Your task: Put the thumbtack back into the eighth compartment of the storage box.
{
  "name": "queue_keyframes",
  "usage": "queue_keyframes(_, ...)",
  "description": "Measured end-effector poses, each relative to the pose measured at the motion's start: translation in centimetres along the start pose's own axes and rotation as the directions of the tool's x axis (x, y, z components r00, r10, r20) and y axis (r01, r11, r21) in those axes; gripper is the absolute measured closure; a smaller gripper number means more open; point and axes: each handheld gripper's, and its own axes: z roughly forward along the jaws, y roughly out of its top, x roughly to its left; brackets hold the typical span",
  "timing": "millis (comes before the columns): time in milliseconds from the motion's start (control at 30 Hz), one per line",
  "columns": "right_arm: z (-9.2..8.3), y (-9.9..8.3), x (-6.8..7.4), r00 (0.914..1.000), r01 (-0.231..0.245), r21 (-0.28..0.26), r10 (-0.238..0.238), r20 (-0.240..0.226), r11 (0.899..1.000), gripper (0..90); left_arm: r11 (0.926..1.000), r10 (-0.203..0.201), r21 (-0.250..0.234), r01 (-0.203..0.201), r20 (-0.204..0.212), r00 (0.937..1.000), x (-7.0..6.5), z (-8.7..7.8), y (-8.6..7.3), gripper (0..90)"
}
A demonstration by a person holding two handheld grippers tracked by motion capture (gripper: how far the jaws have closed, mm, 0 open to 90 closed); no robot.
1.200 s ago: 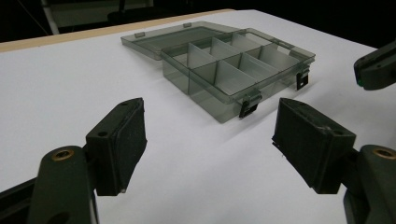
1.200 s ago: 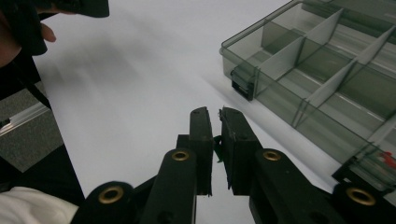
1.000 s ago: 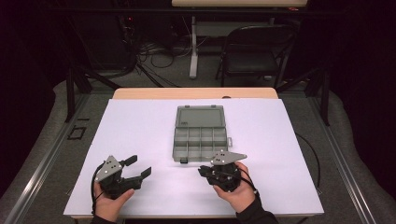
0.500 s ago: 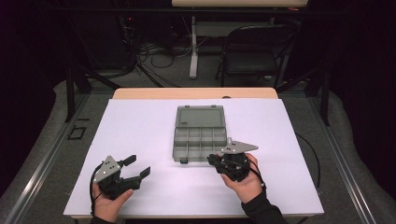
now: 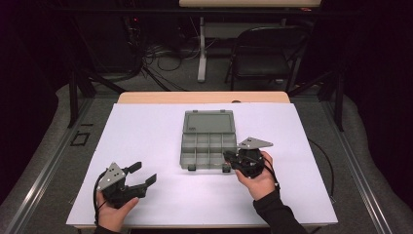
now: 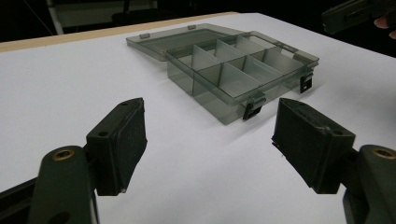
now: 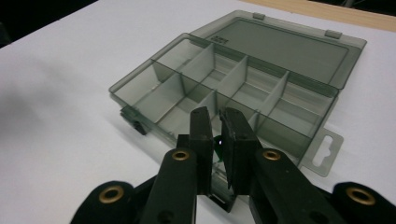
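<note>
A smoky grey plastic organizer box [image 5: 208, 146] lies open at the table's middle, its lid [image 5: 209, 121] folded flat behind it and its compartments looking empty. My right gripper [image 5: 227, 156] is at the box's near right corner. In the right gripper view its jaws [image 7: 215, 119] are nearly together on a small green object [image 7: 217, 142], just over the box [image 7: 224, 88] front wall. My left gripper [image 5: 144, 172] rests at the near left, open and holding nothing. The left gripper view looks between its wide-spread jaws [image 6: 208, 135] toward the box [image 6: 233, 70], well short of it.
The box sits on a white sheet [image 5: 146, 126] covering the table. The box's two front latches [image 5: 191, 167] hang open. A black folding chair [image 5: 265, 53] and cables stand on the floor beyond the table. The right gripper [image 6: 355, 11] shows at the top right of the left gripper view.
My right gripper has moved forward and a little right, up to the box's near right corner. The left gripper has stayed put and open.
</note>
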Motion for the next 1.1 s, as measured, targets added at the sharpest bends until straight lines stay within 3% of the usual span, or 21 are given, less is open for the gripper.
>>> queue_keyframes(300, 1.6, -0.2, -1.4, 0.9985, -0.023, 0.031, 0.022, 0.05, 0.999, 83.1, 1.0, 0.008, 0.001, -0.008, 0.001, 1.0, -0.1, 0.0, 0.0, 25.4)
queue_keyframes(533, 2.8, -0.8, -1.6, 0.998, -0.03, 0.066, 0.026, 0.058, 0.997, 83.1, 1.0, 0.006, 0.001, -0.006, 0.001, 1.0, 0.0, 0.0, 0.0, 25.4)
queue_keyframes(967, 3.2, -1.1, -2.0, 0.9964, -0.035, 0.068, 0.029, 0.08, 0.997, 82.8, 1.0, 0.005, 0.004, -0.005, 0.002, 1.0, -0.1, 0.0, 0.0, 25.4)
queue_keyframes(1100, 3.2, -1.0, -2.0, 0.9955, -0.035, 0.064, 0.029, 0.09, 0.997, 76.7, 1.0, 0.006, 0.004, -0.006, 0.0, 1.0, 0.0, -0.1, 0.0, 25.4)
